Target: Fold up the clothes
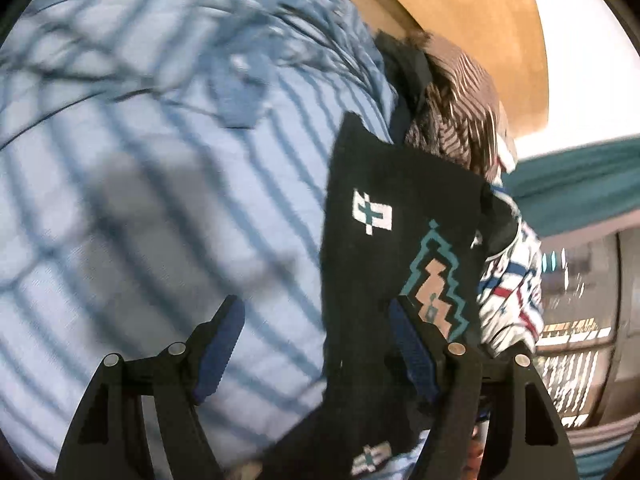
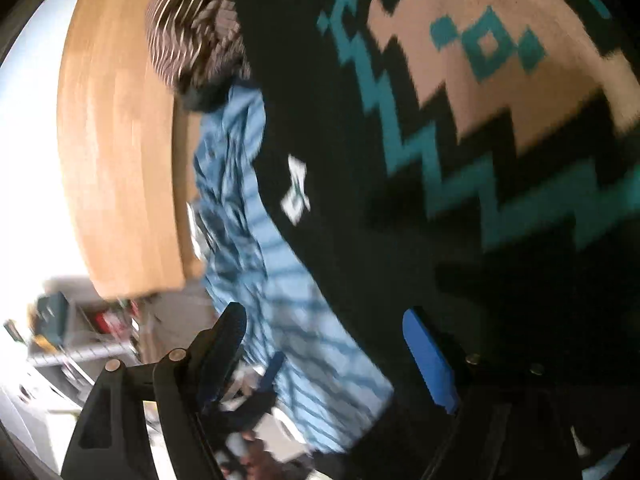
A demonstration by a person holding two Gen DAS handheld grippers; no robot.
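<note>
The wooden table (image 1: pixel 480 20) carries a heap. I see the blue striped shirt (image 1: pixel 140 180) spread widest, probably as my folding base, and the black patterned knit (image 1: pixel 400 220) draped over its right side. My left gripper (image 1: pixel 320 344) hovers, fingers apart, as does my right gripper (image 2: pixel 332 352). Only the left view shows a white printed garment (image 1: pixel 516 288) far right.

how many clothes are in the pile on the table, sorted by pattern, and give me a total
Blue striped shirt: 1
Black garment with teal and tan pattern: 1
Brown striped garment: 1
White garment with red and blue print: 1
Total: 4 visible; more may be hidden.
</note>
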